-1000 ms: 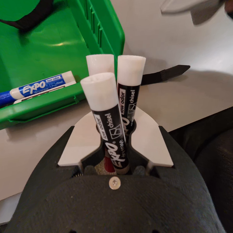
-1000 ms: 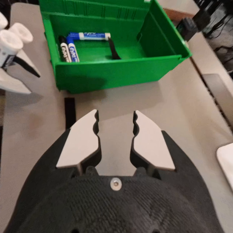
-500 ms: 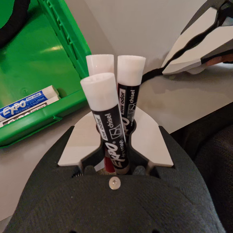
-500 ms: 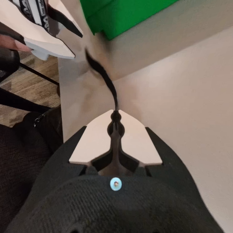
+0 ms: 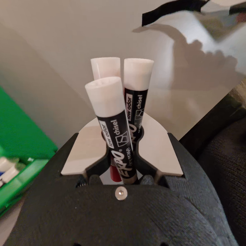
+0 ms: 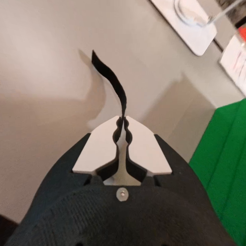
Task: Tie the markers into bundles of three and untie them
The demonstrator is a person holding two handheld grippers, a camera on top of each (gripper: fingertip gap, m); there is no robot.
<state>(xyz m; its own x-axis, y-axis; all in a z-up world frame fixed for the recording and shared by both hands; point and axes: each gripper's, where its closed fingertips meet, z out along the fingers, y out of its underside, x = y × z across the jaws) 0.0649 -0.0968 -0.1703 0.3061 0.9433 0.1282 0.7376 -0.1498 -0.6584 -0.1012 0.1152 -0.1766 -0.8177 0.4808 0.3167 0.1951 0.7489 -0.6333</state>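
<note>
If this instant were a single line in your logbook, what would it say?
left gripper: shut on three markers | right gripper: shut on black strap, lifted above table | green bin: beside left gripper

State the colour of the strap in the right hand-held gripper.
Black strap, clearest in the right wrist view.

White-capped markers, black strap, green bin

Black-barrelled markers [image 5: 117, 127] with one red; black strap [image 6: 113, 79]; green bin [image 5: 17, 139]; beige surface [image 5: 53, 53].
</note>
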